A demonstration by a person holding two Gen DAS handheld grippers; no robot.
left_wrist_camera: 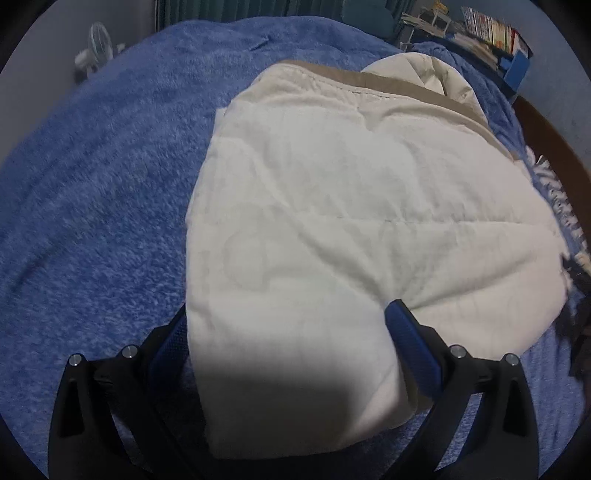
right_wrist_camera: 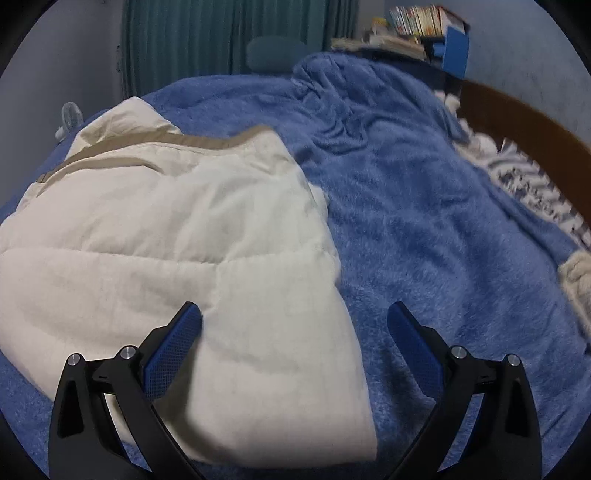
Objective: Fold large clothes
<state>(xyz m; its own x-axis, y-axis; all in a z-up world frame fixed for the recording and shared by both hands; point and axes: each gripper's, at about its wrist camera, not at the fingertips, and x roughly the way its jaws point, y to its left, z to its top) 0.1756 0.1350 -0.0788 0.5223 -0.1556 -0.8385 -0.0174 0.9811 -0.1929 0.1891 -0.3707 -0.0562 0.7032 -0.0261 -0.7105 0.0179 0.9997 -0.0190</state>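
Both tools stood with fingers spread wide, gripping nothing. Left tool (left_wrist_camera: pixel 288 321) straddled the near corner of the cream padded garment (left_wrist_camera: pixel 351 206), probably lined up to pinch that corner for the next fold; its left finger was mostly hidden behind the cloth. Right tool (right_wrist_camera: pixel 295 321) had one finger over the garment's (right_wrist_camera: pixel 166 229) near edge and the other over the blue blanket (right_wrist_camera: pixel 424 221) on the bed. The garment lay ahead of both, partly folded. Motion blur smeared its far tan-trimmed end, so sleeves or hood were unclear.

Bedroom, blue blanket (right_wrist_camera: pixel 424 221), curtains (right_wrist_camera: pixel 221 37), books (right_wrist_camera: pixel 417 18)
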